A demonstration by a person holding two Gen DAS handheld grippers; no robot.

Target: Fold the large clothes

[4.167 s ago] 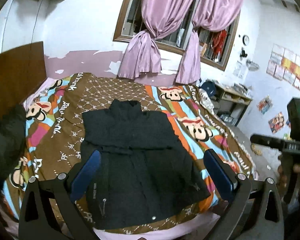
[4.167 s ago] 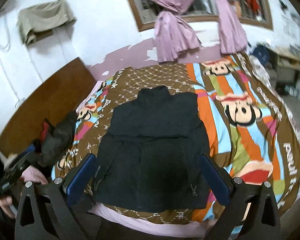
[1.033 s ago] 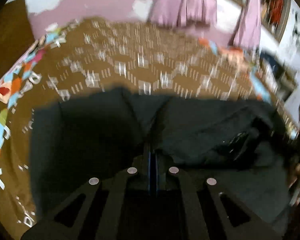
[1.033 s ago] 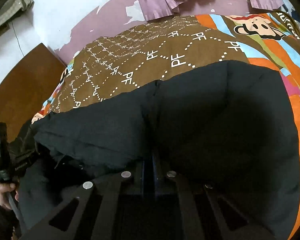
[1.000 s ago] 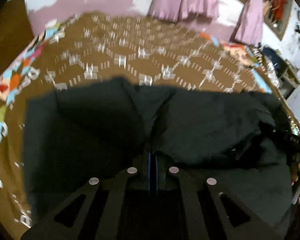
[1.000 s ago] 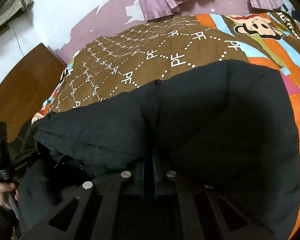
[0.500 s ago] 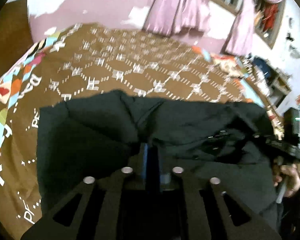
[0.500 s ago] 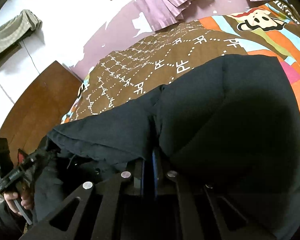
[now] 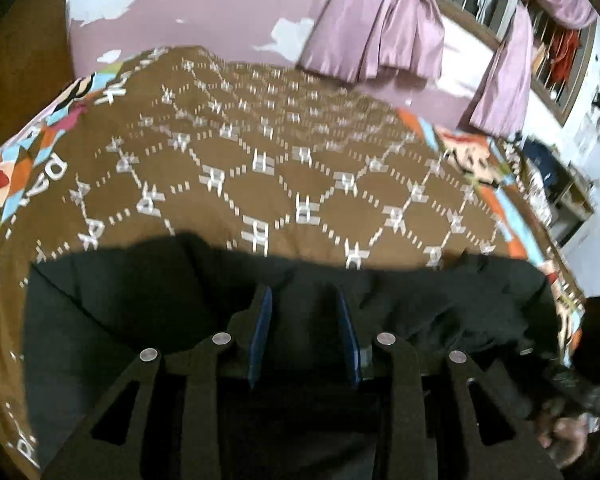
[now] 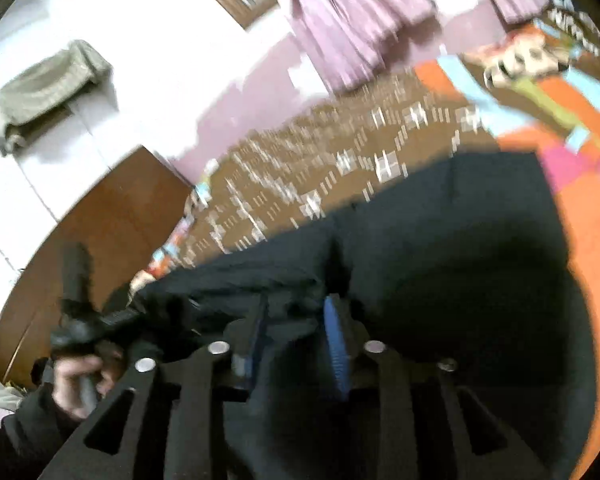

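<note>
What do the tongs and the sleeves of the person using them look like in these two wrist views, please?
The left tongs and the right tongs look alike: black angular fingers with triangular cut-outs, round silver fasteners and blue pads. The left hand holds a grey handle and wears a dark sleeve.

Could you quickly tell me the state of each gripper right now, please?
Left gripper: jaws opening, above the black jacket, gripping nothing.
Right gripper: jaws opening, jacket released.
</note>
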